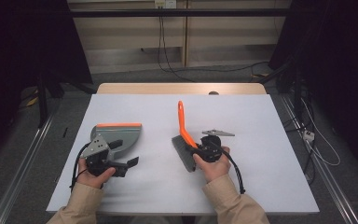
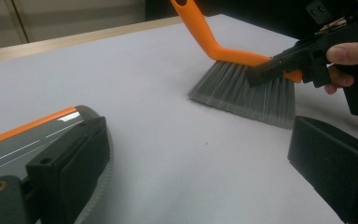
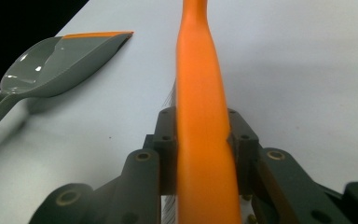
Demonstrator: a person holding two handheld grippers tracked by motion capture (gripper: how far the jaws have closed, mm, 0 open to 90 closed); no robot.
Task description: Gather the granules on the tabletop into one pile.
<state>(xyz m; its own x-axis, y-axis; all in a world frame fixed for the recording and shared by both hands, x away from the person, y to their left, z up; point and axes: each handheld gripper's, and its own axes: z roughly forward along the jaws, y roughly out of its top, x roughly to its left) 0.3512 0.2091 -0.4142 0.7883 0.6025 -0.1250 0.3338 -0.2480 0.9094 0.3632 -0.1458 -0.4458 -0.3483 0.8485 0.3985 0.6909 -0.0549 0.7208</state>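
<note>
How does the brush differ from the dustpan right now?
The brush is clamped in the right gripper, while the dustpan lies flat beside the open left gripper. The brush has an all-orange handle and grey bristles; the dustpan is grey with just an orange edge. Both rest on the white table.

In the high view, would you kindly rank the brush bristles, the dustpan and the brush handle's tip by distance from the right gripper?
1. Brush bristles, just left of the right gripper.
2. Handle tip, farther up the table.
3. Dustpan, far left, by the left gripper.
</note>
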